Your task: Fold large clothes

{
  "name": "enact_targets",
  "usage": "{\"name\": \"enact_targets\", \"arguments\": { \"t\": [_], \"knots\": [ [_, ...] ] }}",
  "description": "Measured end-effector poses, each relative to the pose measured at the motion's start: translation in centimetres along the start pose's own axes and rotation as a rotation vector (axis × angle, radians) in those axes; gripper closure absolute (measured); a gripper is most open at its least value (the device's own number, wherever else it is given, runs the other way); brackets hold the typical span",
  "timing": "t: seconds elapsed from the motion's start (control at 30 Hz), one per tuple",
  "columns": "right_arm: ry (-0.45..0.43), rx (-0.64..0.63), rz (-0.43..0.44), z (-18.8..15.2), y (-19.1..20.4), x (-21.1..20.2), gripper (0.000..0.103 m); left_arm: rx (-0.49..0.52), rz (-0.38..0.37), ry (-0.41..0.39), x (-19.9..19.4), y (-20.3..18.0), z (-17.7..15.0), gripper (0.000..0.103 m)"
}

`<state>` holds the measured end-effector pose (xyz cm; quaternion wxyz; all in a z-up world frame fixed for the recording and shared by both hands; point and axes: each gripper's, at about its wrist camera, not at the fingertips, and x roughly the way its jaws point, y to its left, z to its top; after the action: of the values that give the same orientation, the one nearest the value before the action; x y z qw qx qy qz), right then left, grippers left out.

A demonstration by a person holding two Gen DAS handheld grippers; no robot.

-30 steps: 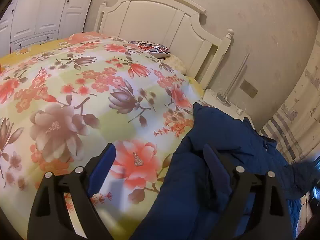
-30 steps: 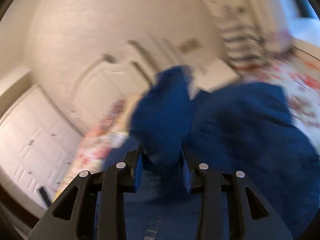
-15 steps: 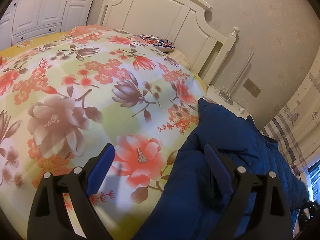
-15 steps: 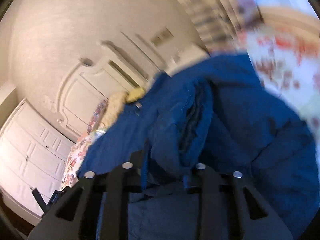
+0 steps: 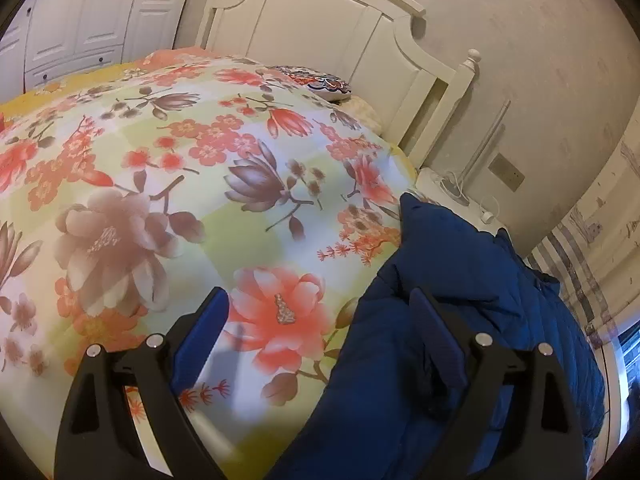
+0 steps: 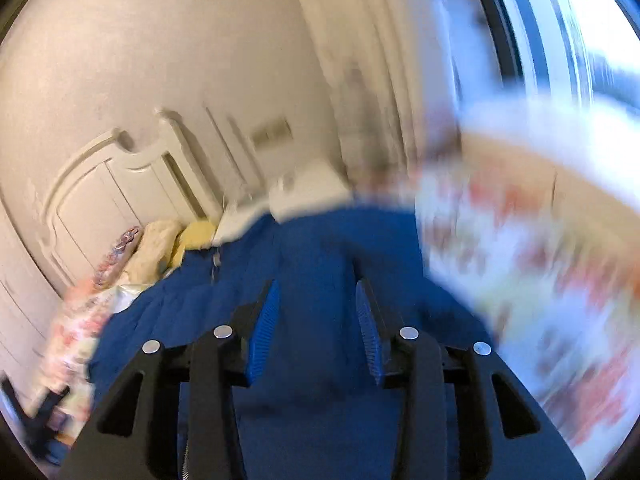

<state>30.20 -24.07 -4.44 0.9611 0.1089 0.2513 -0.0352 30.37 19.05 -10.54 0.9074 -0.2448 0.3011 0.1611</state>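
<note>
A large dark blue padded jacket (image 5: 460,320) lies on the right side of a bed with a floral quilt (image 5: 160,184). My left gripper (image 5: 320,316) is open and empty; its right finger (image 5: 436,340) is over the jacket's edge and its left finger over the quilt. In the blurred right wrist view the jacket (image 6: 320,256) spreads below my right gripper (image 6: 316,304). Its jaws stand apart, and blue cloth shows between them, not pinched.
A white headboard (image 5: 340,40) and a patterned pillow (image 5: 320,82) are at the far end. A white bedside table (image 5: 452,188) with cables stands by the wall. White wardrobe doors (image 5: 80,20) are far left. A striped curtain (image 5: 580,264) hangs at right.
My right gripper has opened and let go of the jacket fold, which has dropped flat; the view swung right. The left gripper stayed open and barely moved.
</note>
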Motion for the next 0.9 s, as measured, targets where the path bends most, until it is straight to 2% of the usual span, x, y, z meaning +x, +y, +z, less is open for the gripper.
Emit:
{"name": "enact_targets", "arguments": {
  "t": [0.07, 0.1, 0.17, 0.2, 0.3, 0.33, 0.4, 0.47, 0.5, 0.57, 0.63, 0.67, 0.7, 0.73, 0.8, 0.87, 0.9],
  "knots": [
    [0.102, -0.19, 0.017, -0.1, 3.2, 2.2, 0.068, 0.0, 0.0, -0.006, -0.1, 0.0, 0.0, 0.012],
    [0.143, -0.231, 0.015, -0.6, 4.0, 3.3, 0.068, -0.003, 0.0, -0.009, -0.2, 0.1, 0.0, 0.011],
    [0.288, -0.299, -0.078, -2.1, 4.3, 6.9, 0.067, -0.009, 0.003, -0.016, -0.3, 0.3, 0.0, 0.011],
    [0.316, -0.299, -0.09, -3.1, 4.0, 7.9, 0.067, -0.009, 0.006, -0.021, -0.4, 0.3, 0.0, 0.011],
    [0.253, -0.297, -0.109, -4.1, 3.7, 8.7, 0.066, 0.046, 0.031, -0.052, -1.5, -1.1, 0.3, 0.011],
    [0.247, -0.32, -0.125, -4.2, 3.9, 8.6, 0.066, 0.073, 0.01, -0.065, -2.3, -2.2, 0.6, 0.011],
    [0.249, -0.32, -0.124, -4.3, 4.0, 9.1, 0.066, 0.123, -0.074, -0.066, -3.5, -4.7, 1.3, 0.009],
    [0.252, -0.298, -0.102, -4.3, 3.5, 9.3, 0.065, 0.194, -0.168, -0.013, -3.4, -8.0, 1.9, 0.002],
    [0.252, -0.29, -0.094, -4.4, 3.5, 9.3, 0.065, 0.236, -0.212, 0.032, -2.8, -9.9, 2.1, 0.002],
    [0.252, -0.279, -0.082, -4.4, 3.2, 9.4, 0.065, 0.303, -0.189, 0.073, -1.0, -12.6, 1.9, 0.003],
    [0.252, -0.277, -0.079, -4.5, 3.4, 9.1, 0.065, 0.361, -0.154, 0.148, 1.7, -14.5, 0.8, 0.003],
    [0.252, -0.277, -0.079, -4.5, 3.4, 8.9, 0.065, 0.401, -0.144, 0.233, 3.8, -15.3, -0.3, 0.003],
    [0.252, -0.277, -0.079, -4.5, 3.6, 8.8, 0.065, 0.464, -0.081, 0.291, 5.6, -16.0, -1.8, 0.002],
    [0.251, -0.278, -0.077, -4.5, 3.5, 8.8, 0.065, 0.543, -0.029, 0.271, 6.1, -16.6, -3.0, 0.002],
    [0.252, -0.278, -0.078, -4.5, 3.5, 8.8, 0.065, 0.585, 0.003, 0.234, 5.3, -17.2, -3.4, 0.003],
    [0.253, -0.273, -0.073, -4.5, 3.4, 8.8, 0.064, 0.564, -0.023, 0.244, 4.6, -17.6, -2.3, 0.003],
    [0.253, -0.274, -0.073, -4.6, 3.5, 8.8, 0.064, 0.546, -0.046, 0.223, 4.1, -17.9, -1.4, 0.003]
  ]
}}
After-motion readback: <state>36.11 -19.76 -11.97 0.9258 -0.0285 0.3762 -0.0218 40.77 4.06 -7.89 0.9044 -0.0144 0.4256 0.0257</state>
